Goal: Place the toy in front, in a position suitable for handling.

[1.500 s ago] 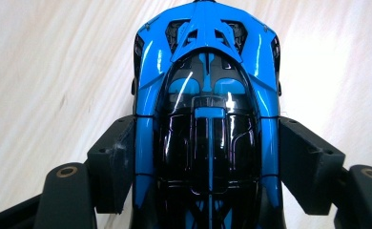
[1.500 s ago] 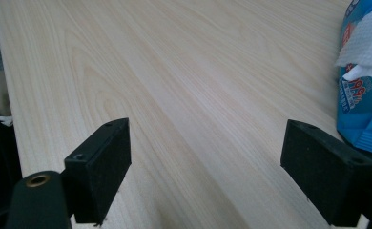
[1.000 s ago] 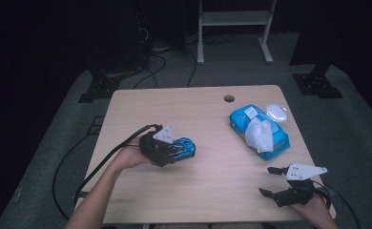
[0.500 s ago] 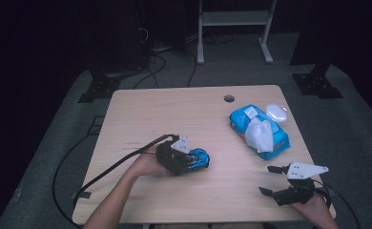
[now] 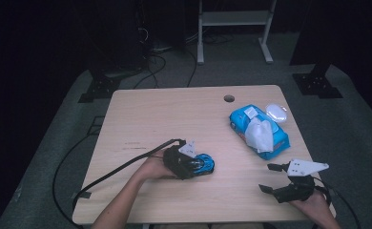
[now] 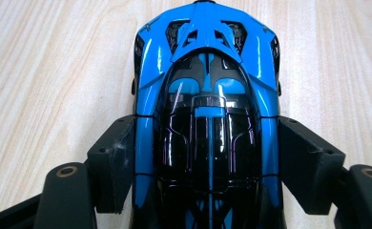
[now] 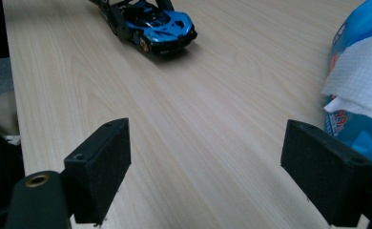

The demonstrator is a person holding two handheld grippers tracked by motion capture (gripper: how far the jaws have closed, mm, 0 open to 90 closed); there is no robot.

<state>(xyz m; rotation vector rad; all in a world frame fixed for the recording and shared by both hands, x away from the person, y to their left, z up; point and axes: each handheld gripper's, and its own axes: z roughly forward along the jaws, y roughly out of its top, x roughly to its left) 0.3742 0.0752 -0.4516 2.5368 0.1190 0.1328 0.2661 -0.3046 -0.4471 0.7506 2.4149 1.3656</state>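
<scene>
A blue and black toy car (image 5: 204, 164) stands on the wooden table (image 5: 184, 114) in its front middle part. My left gripper (image 5: 197, 165) is shut on the toy car (image 6: 207, 95), with one black pad pressed against each side of the body. The car's nose points away from the gripper. At the table's front right corner my right gripper (image 5: 272, 177) is open with nothing between its pads (image 7: 102, 167). The right gripper view looks across the bare wood toward the toy car (image 7: 155, 24) farther off.
A blue pack of wet wipes (image 5: 259, 131) lies at the right of the table with a white wipe (image 5: 259, 133) pulled out on top; in the right gripper view the pack (image 7: 360, 100) sits close to the right jaw. A round hole (image 5: 229, 98) marks the table's far edge. Cables trail off the left side.
My left gripper has carried the toy car rightward and nearer the front edge. The right gripper has stayed put, still open.
</scene>
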